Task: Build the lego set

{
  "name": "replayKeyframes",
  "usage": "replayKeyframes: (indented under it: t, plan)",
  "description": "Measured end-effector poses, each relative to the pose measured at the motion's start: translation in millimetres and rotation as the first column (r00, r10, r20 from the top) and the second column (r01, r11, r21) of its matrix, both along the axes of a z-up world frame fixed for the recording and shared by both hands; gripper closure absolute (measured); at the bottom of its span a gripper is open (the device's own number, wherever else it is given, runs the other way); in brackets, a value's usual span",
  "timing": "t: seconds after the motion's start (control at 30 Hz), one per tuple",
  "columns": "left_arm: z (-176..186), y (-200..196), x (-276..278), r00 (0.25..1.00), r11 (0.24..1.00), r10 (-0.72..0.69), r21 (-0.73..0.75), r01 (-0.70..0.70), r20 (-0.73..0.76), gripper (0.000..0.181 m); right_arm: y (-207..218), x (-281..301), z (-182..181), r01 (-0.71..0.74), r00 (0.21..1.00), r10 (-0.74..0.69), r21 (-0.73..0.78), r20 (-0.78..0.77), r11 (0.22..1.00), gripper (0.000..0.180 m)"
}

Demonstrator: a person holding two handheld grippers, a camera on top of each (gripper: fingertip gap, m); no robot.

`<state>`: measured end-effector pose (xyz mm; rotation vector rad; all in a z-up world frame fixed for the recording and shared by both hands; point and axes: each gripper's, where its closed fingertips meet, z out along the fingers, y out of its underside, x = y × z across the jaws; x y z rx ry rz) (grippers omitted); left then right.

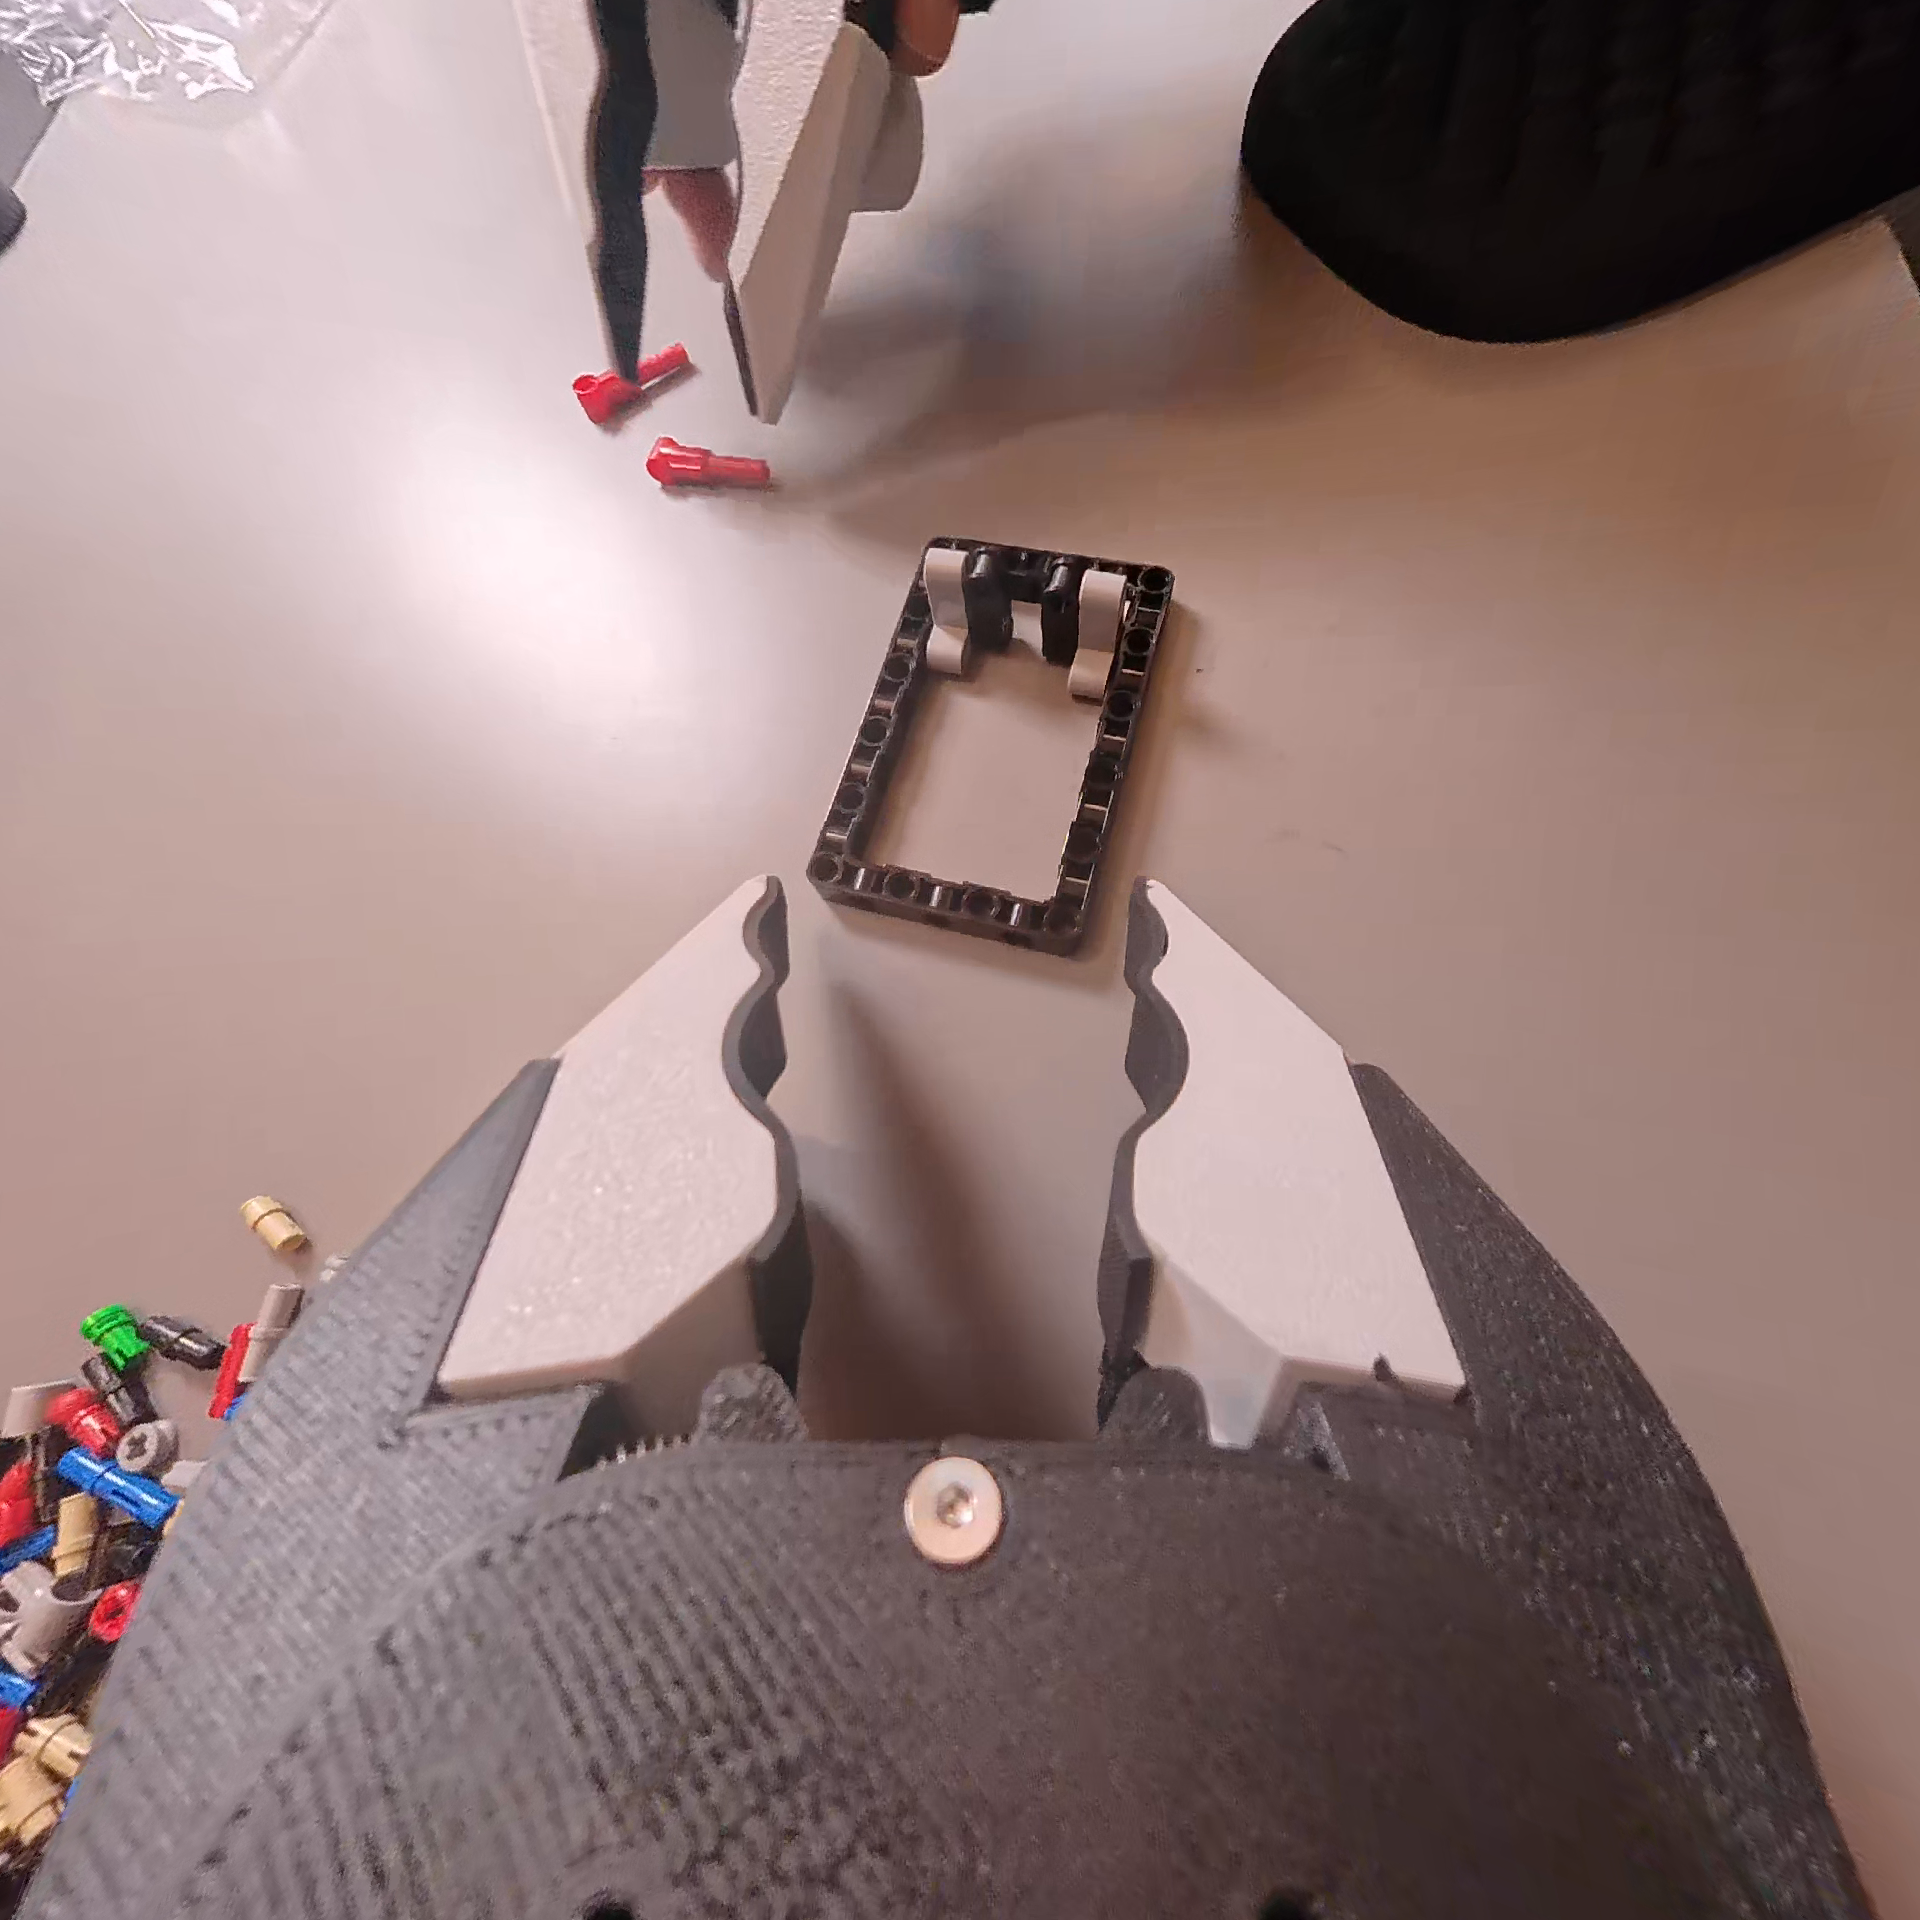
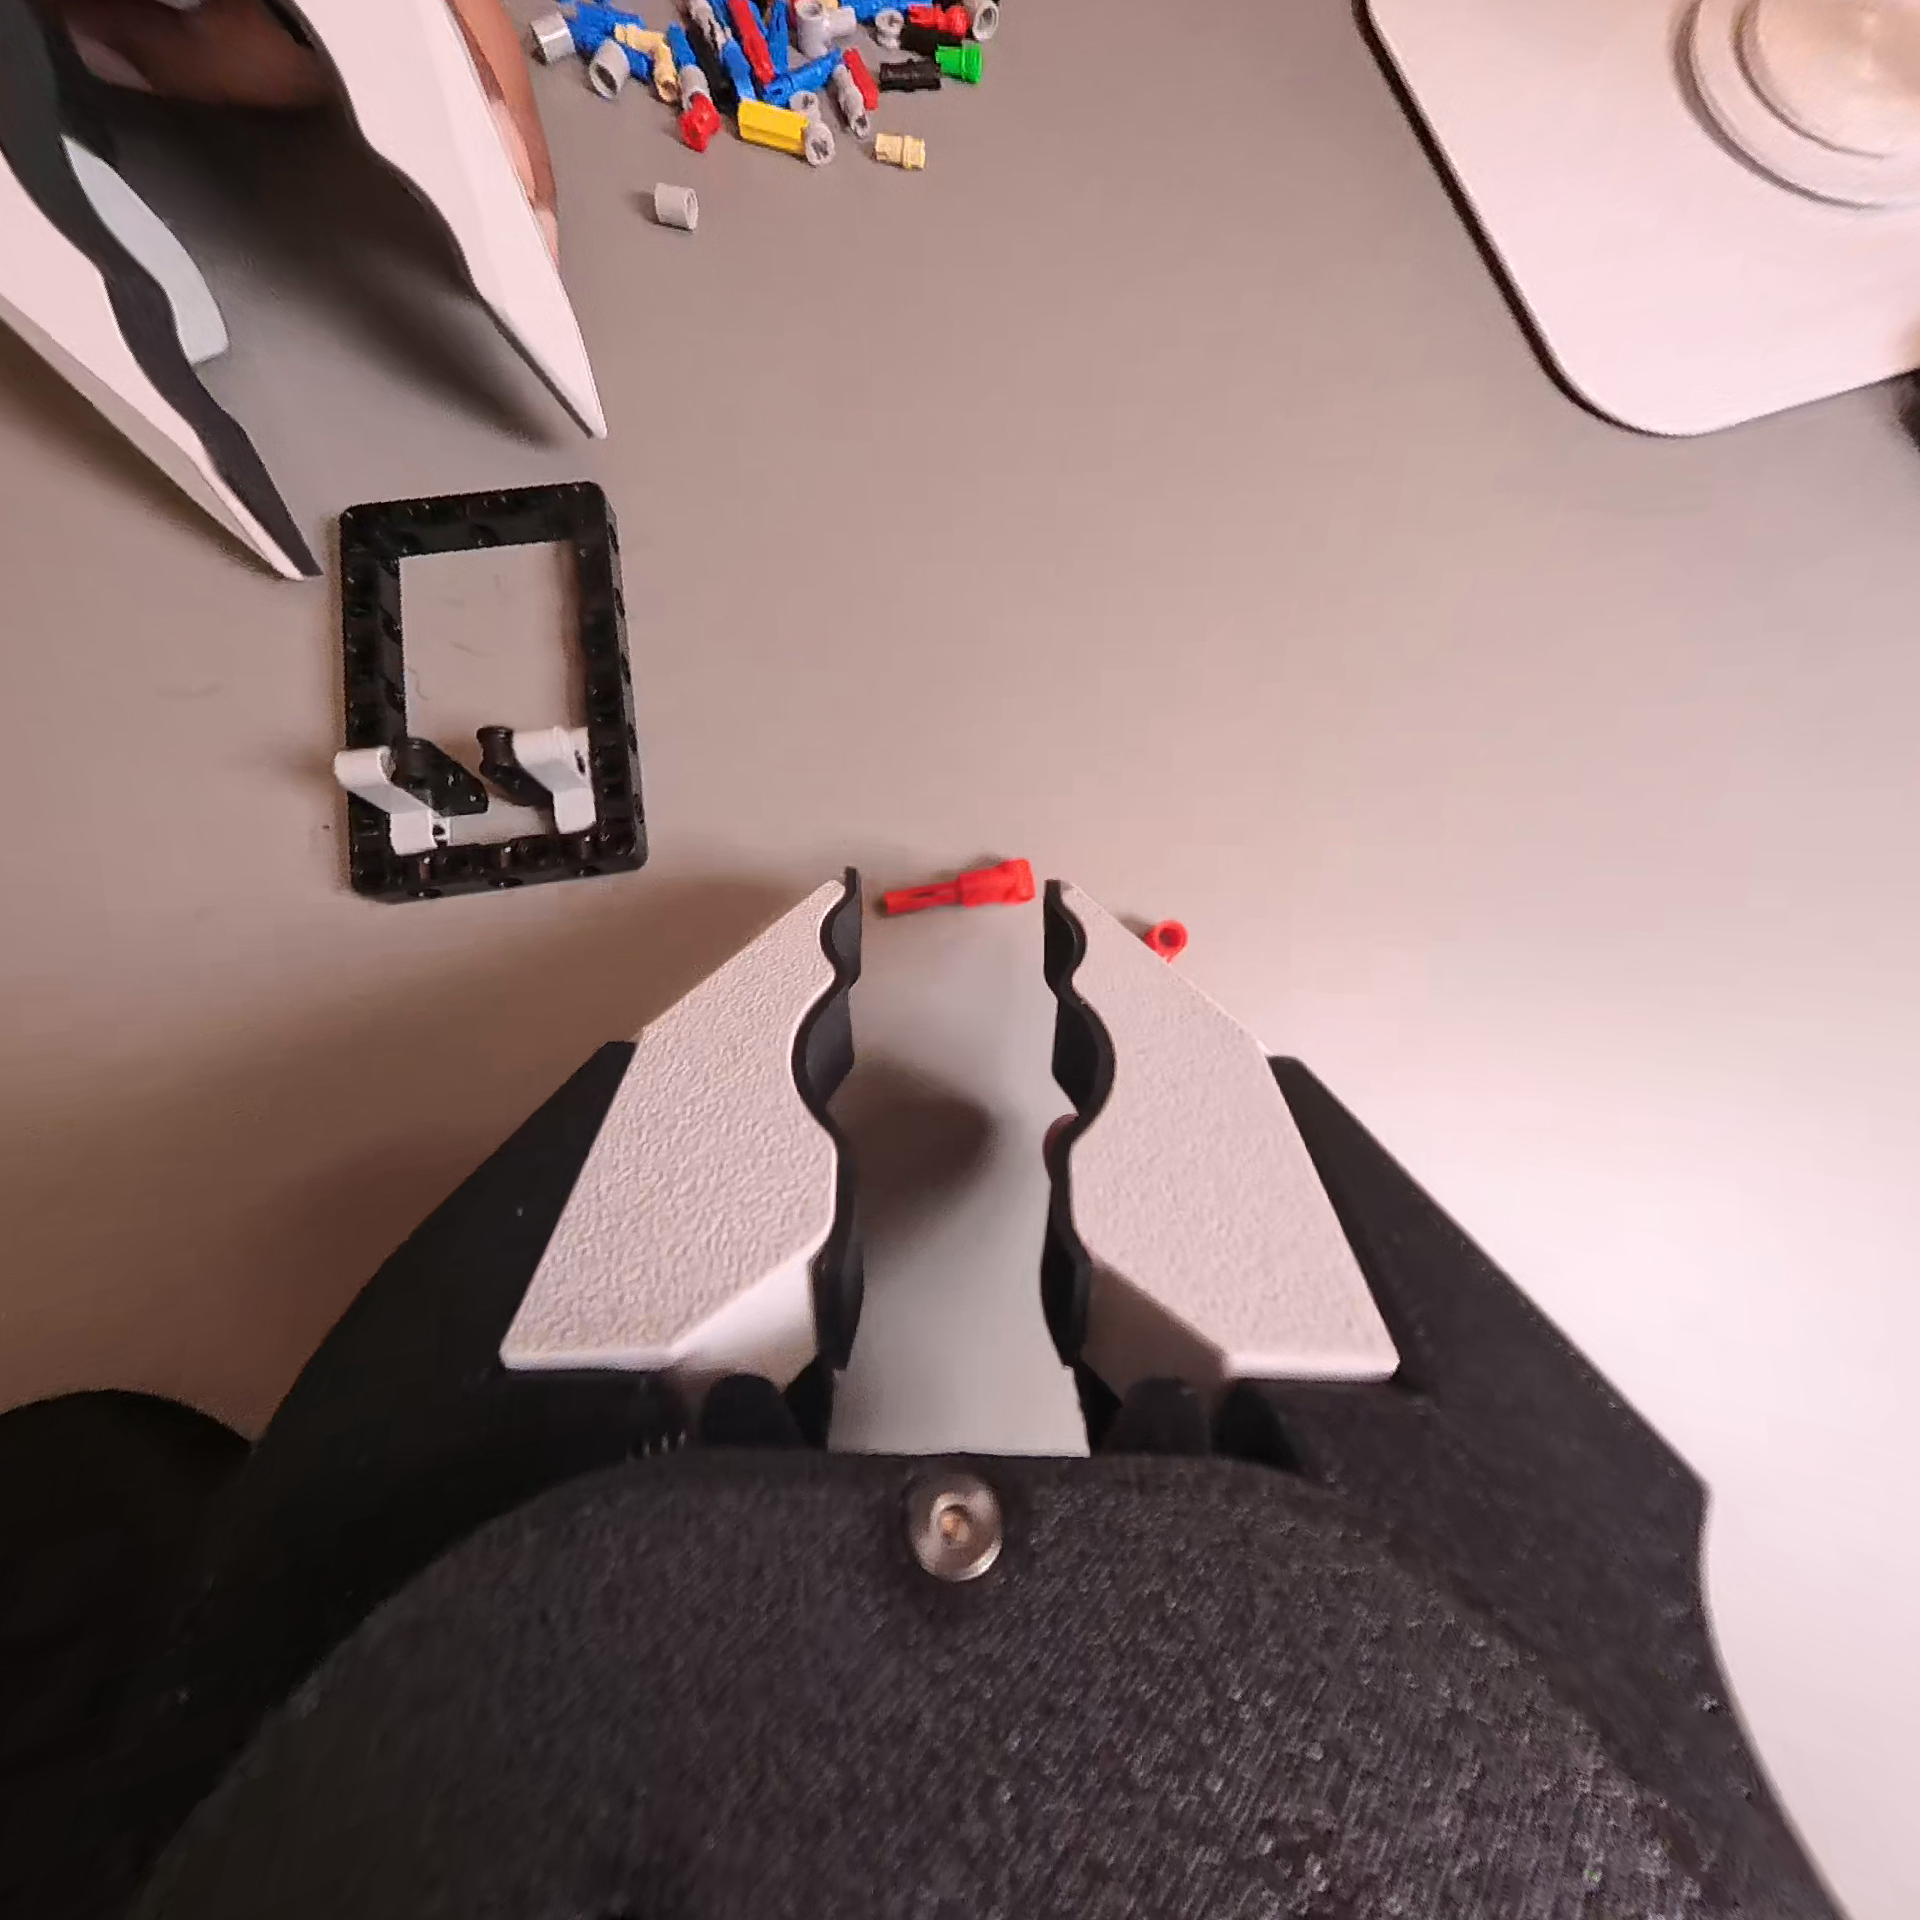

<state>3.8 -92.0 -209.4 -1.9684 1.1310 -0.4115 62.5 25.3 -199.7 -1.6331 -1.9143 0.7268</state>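
A black rectangular lego frame point(image 1: 871, 769) lies flat on the table, with small grey and black parts point(image 1: 1029, 613) fitted at one end. My left gripper point(image 1: 956, 896) is open and empty, its tips just short of the frame's near end. It shows at the top left of the right wrist view point(image 2: 447, 497), by the frame point(image 2: 369, 675). My right gripper point(image 2: 951, 888) is open and empty, low over the table. One red pin point(image 2: 961, 888) lies just ahead between its tips. A second red pin point(image 2: 1166, 937) lies beside its right finger. The left wrist view shows the right gripper point(image 1: 694, 400) over both pins point(image 1: 707, 464).
A pile of small coloured lego pieces point(image 2: 790, 73) lies on the table, at the lower left of the left wrist view point(image 1: 73, 1507). A white flat base point(image 2: 1662, 208) sits at the far right. A black sleeve point(image 1: 1558, 156) and a clear plastic bag point(image 1: 125, 42) lie at the table's edges.
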Motion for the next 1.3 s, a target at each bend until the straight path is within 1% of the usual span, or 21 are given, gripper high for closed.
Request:
replayKeyframes:
  t: [0.13, 0.23, 0.3, 0.4, 0.5, 0.57, 0.7, 0.77, 1.0, 1.13, 1.23, 1.3]
  plan:
    - [-2.2, 0.6, 0.1, 1.000, 1.000, 0.003, -0.005, -0.003, -0.003, 0.118, 1.9, -10.6, -5.5, -0.043, 0.998, 0.042, 0.014, 0.038, 0.999, 0.146]
    - [-0.6, 1.8, -0.2, 1.000, 1.000, 0.008, -0.003, -0.008, 0.008, 0.120, 4.3, -11.8, -12.6, -0.020, 0.997, 0.020, 0.006, 0.072, 1.000, 0.155]
    - [1.5, 3.0, 0.2, 1.000, 1.000, 0.012, 0.004, -0.012, 0.021, 0.122, 3.1, -8.3, -16.3, -0.010, 0.996, 0.010, -0.004, 0.089, 1.000, 0.157]
    - [3.1, 4.6, 0.1, 0.999, 1.000, 0.018, 0.007, -0.018, 0.032, 0.122, -3.3, 2.1, -15.2, -0.003, 0.995, 0.007, -0.038, 0.102, 0.999, 0.161]
    - [3.6, 6.1, -1.5, 0.999, 0.999, 0.028, 0.016, -0.028, 0.029, 0.122, -20.7, 19.4, -14.9, -0.047, 0.991, 0.059, -0.095, 0.124, 0.994, 0.160]
    - [3.9, 6.4, -2.2, 0.999, 0.999, 0.032, 0.018, -0.032, 0.030, 0.122, -26.4, 28.1, -11.4, -0.067, 0.991, 0.078, -0.101, 0.107, 0.993, 0.159]
    - [3.8, 7.3, -2.5, 0.999, 0.999, 0.035, 0.020, -0.035, 0.029, 0.122, -14.7, 32.5, -3.2, -0.073, 0.994, 0.078, -0.069, 0.074, 0.995, 0.150]
    - [3.7, 7.9, -2.7, 0.999, 0.999, 0.037, 0.020, -0.038, 0.029, 0.122, -11.7, 29.4, -2.6, -0.117, 0.989, 0.122, -0.060, 0.082, 0.991, 0.146]
    - [3.5, 8.3, -3.2, 0.999, 0.998, 0.043, 0.038, -0.043, 0.015, 0.123, -11.8, 12.6, -13.4, -0.279, 0.937, 0.278, -0.023, 0.211, 0.960, 0.133]
    - [3.1, 7.6, -3.7, 0.999, 0.998, 0.041, 0.049, -0.041, 0.005, 0.124, -14.9, 12.2, -18.1, -0.310, 0.918, 0.309, -0.034, 0.251, 0.950, 0.133]
    - [2.3, 6.9, -3.7, 0.999, 0.998, 0.035, 0.049, -0.035, -0.001, 0.125, -21.1, 21.9, -17.2, -0.305, 0.920, 0.311, -0.064, 0.238, 0.950, 0.141]
    - [2.3, 6.3, -3.4, 1.000, 0.998, 0.030, 0.047, -0.030, 0.001, 0.125, -24.3, 30.6, -15.6, -0.295, 0.926, 0.304, -0.075, 0.223, 0.953, 0.142]
